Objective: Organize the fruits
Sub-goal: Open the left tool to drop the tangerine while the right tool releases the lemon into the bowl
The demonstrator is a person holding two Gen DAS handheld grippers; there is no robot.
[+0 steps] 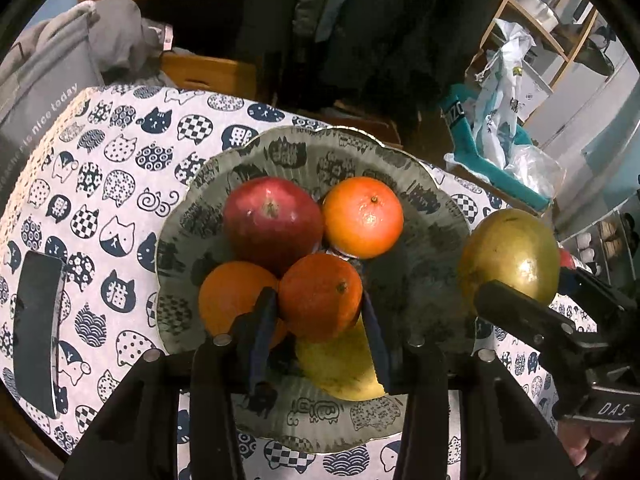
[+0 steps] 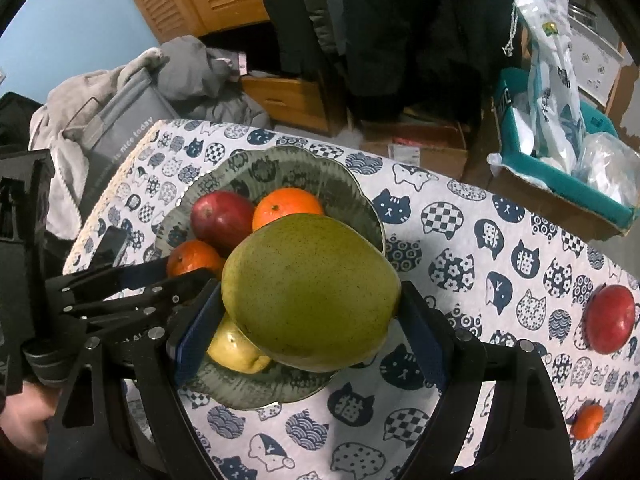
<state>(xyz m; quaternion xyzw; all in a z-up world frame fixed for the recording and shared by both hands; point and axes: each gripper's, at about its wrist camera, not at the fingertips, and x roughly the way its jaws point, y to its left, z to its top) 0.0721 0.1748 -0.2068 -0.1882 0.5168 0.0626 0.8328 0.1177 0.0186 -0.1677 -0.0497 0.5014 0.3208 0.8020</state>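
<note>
A grey-green scalloped plate (image 1: 280, 140) (image 2: 280, 160) on the cat-print cloth holds a red apple (image 1: 272, 220), two oranges (image 1: 362, 216) (image 1: 232, 296) and a yellow fruit (image 1: 340, 364). My left gripper (image 1: 320, 320) is shut on a third, darker orange (image 1: 320, 296) just above the plate's fruit. To its right, over the plate's edge, my right gripper (image 2: 312, 336) is shut on a big green fruit (image 2: 312, 292) (image 1: 508, 256). A second red apple (image 2: 610, 318) and a small orange (image 2: 586, 420) lie on the cloth at the right.
A black phone (image 1: 36, 332) lies on the cloth left of the plate. A grey bag (image 1: 40, 92) with clothes stands past the table's left edge. A teal box (image 2: 560, 168) with plastic bags sits beyond the far right edge.
</note>
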